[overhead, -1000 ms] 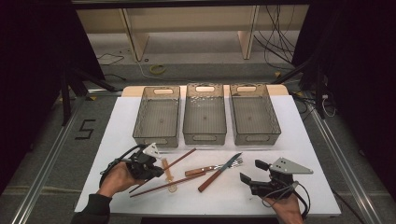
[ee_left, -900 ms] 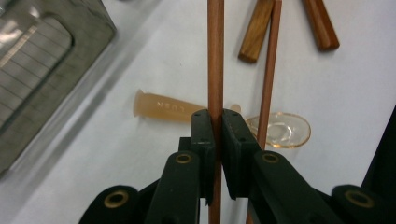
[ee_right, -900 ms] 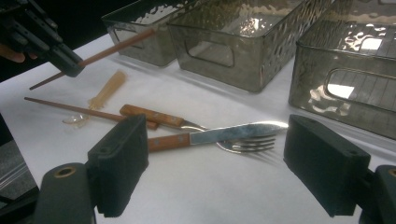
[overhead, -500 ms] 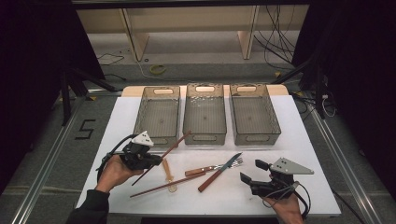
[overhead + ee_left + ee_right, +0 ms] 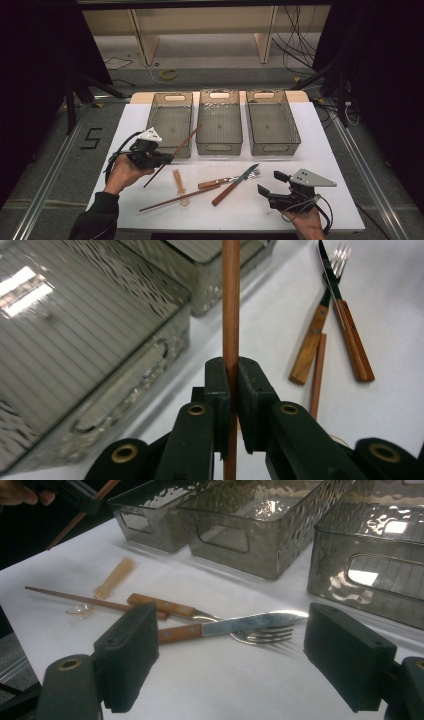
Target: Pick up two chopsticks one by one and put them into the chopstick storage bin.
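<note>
Dim surroundings, bright table [image 5: 320, 150], glare on bins [image 5: 260, 500]

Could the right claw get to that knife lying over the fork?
Probably yes: the right claw is open, and the knife lies just ahead of it on bare table, with nothing between them.

The three bins [image 5: 219, 120] look like translucent smoky plastic, glossy, with a dimpled, hammered texture on the walls and fine ribs on the floor. The desk [image 5: 325, 160] is covered in matt white. The knife [image 5: 227, 626] has a shiny metal blade and a satin wooden handle; the fork [image 5: 210, 617] likewise. Both chopsticks [image 5: 230, 310] are smooth reddish wood. The spoon [image 5: 179, 184] seems pale, translucent plastic. Both grippers' jaws are matt black plastic.
</note>
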`<state>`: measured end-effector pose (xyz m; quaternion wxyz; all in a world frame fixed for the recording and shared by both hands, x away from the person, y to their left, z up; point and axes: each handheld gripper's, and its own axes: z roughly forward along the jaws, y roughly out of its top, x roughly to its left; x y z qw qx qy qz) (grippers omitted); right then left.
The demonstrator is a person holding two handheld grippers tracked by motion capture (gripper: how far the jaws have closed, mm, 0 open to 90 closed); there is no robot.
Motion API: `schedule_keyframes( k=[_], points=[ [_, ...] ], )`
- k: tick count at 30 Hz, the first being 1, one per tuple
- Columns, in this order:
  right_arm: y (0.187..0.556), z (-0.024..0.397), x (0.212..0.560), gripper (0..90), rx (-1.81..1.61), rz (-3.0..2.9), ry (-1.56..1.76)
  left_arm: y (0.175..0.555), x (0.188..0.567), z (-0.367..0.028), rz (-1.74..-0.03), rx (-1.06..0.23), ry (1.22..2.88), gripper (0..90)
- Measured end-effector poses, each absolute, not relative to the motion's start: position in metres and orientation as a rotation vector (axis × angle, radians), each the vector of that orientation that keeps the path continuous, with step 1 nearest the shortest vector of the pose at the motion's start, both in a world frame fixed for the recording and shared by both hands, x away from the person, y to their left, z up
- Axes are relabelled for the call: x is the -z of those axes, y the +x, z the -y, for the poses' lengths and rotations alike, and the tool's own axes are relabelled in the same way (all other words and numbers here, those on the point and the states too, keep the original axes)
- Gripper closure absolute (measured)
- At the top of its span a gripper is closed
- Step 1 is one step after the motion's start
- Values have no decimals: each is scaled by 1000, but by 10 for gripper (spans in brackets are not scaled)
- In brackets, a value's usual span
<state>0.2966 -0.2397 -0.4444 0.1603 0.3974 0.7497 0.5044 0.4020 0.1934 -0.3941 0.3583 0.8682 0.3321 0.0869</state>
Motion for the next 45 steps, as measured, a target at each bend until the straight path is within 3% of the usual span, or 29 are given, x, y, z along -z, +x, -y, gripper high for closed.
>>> schedule_keyframes(
  k=[24, 45],
  points=[
    [297, 240, 445, 229, -1444, -2138, 1138, 451, 354, -202, -926, -343, 2133, 837],
    [298, 241, 446, 229, -1451, -2145, 1141, 498, 356, -205, -1017, -401, 2090, 836]
  ],
)
